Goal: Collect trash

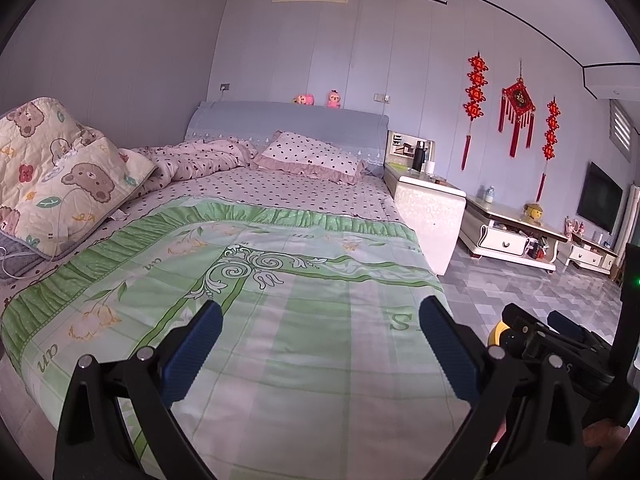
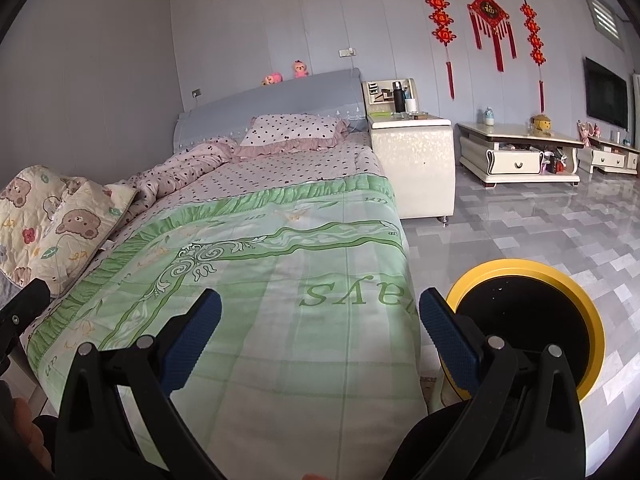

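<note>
Hovering over the foot of the bed (image 1: 280, 320), the left tool (image 1: 320, 320) has its blue pads (image 1: 192, 352) spread wide apart w/ nothing between them. Same for the right tool (image 2: 320, 316): pads (image 2: 188, 340) well apart, empty, above the green quilt (image 2: 280, 300).

Bed as landmark: the green quilt covers its foot half; a pink dotted sheet, a rumpled pink duvet (image 1: 196, 160) and a dotted pillow (image 1: 308, 156) lie toward the headboard (image 1: 288, 120). Small plush toys (image 1: 316, 99) sit on top of the headboard. A bear-print quilted pad (image 1: 60, 176) is bunched up on the bed's left edge, w/ a white cable near it.

Trash bin (image 2: 532, 320), black w/ a yellow rim, stands on the tiled floor (image 2: 540, 224) just beside the bed's foot-end right corner, partly behind the right tool's right finger. In the left wrist view only a sliver of its yellow rim (image 1: 497, 334) shows, behind the right tool's black frame.

No loose trash item can be made out on the bed from either view.

White nightstand (image 2: 416, 168) touches the bed's right side by the headboard, carrying a dark flask (image 2: 399, 96). Further right of the bed, a low white cabinet (image 2: 516, 156) runs along the wall under red knot hangings (image 2: 490, 16) and a wall TV (image 2: 606, 96).
</note>
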Action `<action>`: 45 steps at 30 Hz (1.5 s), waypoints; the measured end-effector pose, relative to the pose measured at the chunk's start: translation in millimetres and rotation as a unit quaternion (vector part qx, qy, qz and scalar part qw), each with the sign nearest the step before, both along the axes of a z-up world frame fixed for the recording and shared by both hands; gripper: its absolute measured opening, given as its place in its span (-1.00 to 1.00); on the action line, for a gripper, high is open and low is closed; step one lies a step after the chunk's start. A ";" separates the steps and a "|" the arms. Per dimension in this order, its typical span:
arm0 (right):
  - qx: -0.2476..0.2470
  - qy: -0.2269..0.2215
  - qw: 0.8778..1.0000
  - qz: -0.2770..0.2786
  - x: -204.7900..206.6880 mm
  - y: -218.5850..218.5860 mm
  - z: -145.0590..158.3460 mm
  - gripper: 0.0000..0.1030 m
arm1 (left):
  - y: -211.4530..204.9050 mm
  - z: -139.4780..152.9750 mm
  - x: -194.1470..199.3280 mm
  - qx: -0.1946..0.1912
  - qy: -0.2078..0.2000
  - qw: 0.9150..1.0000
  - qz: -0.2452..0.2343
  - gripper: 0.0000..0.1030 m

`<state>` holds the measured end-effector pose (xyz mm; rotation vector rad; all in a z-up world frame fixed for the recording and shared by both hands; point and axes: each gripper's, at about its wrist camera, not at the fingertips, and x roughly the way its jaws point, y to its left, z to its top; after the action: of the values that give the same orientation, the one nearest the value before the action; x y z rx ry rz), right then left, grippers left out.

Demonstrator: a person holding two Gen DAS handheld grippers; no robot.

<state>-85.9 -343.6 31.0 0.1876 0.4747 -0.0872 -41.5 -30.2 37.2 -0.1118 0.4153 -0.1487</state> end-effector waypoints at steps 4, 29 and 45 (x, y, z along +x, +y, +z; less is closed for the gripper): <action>0.004 0.004 1.000 -0.002 1.2 -1.7 -2.5 0.84 | -0.6 -0.5 0.0 0.001 0.000 1.000 0.000 0.84; 0.005 0.007 1.000 -0.003 1.8 -3.4 -4.5 0.84 | -0.8 -2.9 3.2 0.003 0.004 1.000 -0.004 0.84; 0.010 0.011 1.000 -0.004 2.2 -1.3 -11.2 0.84 | 2.4 -5.6 5.1 0.007 0.005 1.000 -0.005 0.84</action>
<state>-83.7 -344.9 19.8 0.2080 0.4963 -0.0929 -36.4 -27.8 31.6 -0.0976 0.4266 -0.1557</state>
